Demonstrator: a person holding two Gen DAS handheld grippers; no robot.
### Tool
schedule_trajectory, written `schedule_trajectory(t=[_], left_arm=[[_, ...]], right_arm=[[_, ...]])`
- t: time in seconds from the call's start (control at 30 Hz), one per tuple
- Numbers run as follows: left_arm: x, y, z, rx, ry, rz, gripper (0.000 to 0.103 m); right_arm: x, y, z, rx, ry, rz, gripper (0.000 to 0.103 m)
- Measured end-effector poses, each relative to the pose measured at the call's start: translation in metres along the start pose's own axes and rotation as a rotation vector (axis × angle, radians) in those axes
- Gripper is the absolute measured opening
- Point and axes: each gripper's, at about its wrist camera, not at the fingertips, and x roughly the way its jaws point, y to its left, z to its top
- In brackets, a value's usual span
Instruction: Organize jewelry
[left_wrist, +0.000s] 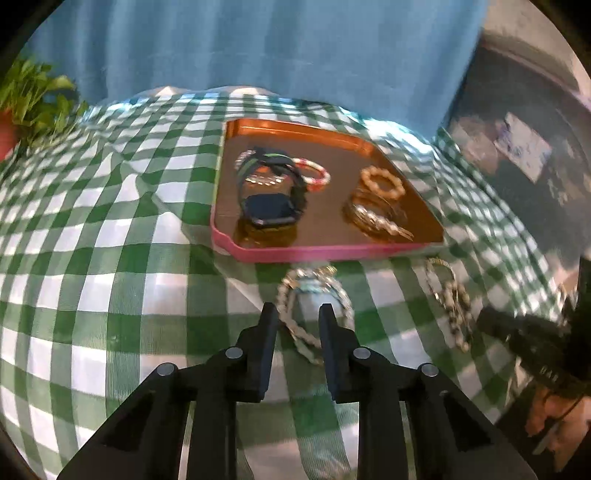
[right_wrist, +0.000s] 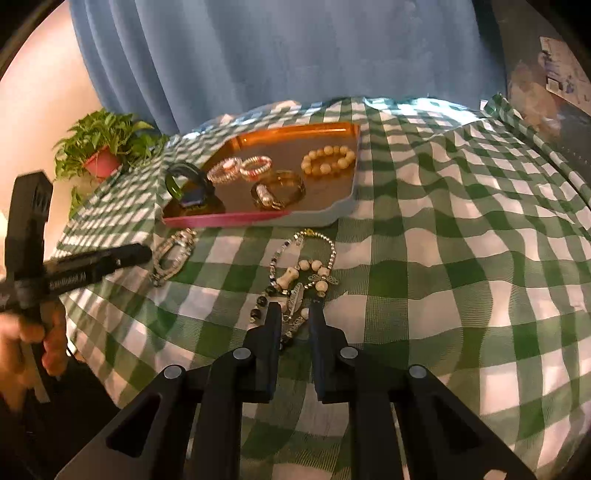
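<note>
An orange tray with a pink front rim (left_wrist: 325, 254) (right_wrist: 225, 220) sits on the checked cloth. It holds a dark smartwatch (left_wrist: 271, 210) (right_wrist: 192, 188), beaded bracelets (left_wrist: 382, 182) (right_wrist: 328, 159) and gold bangles (right_wrist: 280, 188). A silver chain bracelet (left_wrist: 314, 306) (right_wrist: 171, 254) lies on the cloth in front of the tray; my left gripper (left_wrist: 298, 312) is open, its fingers straddling the chain's near part. A charm necklace with beads and a bone piece (right_wrist: 303, 273) (left_wrist: 448, 299) lies further right; my right gripper (right_wrist: 295, 308) is open over its lower end.
A potted plant in a red pot (right_wrist: 103, 155) (left_wrist: 22, 107) stands at the table's back left. A blue curtain (left_wrist: 258, 44) hangs behind. The green-and-white checked cloth (right_wrist: 461, 258) covers the table. The left hand and gripper handle (right_wrist: 44, 273) show at the right view's left.
</note>
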Motion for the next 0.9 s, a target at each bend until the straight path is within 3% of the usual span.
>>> schedule_trajectory(t=[0.17, 0.23, 0.3, 0.37, 0.47, 0.67, 0.87, 0.9], left_arm=[[0.013, 0.004, 0.005, 0.01, 0.037, -0.06, 0.024], [0.021, 0.006, 0.006, 0.005, 0.055, -0.047, 0.024], [0.02, 0.011, 0.007, -0.019, 0.044, -0.05, 0.02], [0.019, 0.015, 0.005, -0.036, 0.042, -0.033, 0.004], [0.014, 0.022, 0.005, -0.058, 0.031, -0.033, 0.001], [0.011, 0.015, 0.002, -0.022, 0.027, -0.021, 0.001], [0.013, 0.011, 0.002, 0.001, 0.033, -0.008, 0.003], [0.013, 0.01, 0.002, 0.011, 0.032, -0.001, 0.003]], right_arm=[[0.011, -0.001, 0.002, -0.009, 0.024, -0.053, 0.014], [0.014, -0.001, 0.002, -0.018, 0.027, -0.065, 0.014], [0.016, 0.0, 0.004, -0.032, 0.023, -0.078, 0.014], [0.018, 0.001, 0.005, -0.046, 0.019, -0.084, 0.014], [0.018, 0.002, 0.006, -0.045, 0.014, -0.093, 0.014], [0.017, 0.008, 0.004, -0.08, 0.009, -0.109, 0.003], [0.017, 0.005, 0.003, -0.055, 0.005, -0.088, 0.005], [0.017, 0.004, 0.002, -0.049, 0.003, -0.084, 0.01]])
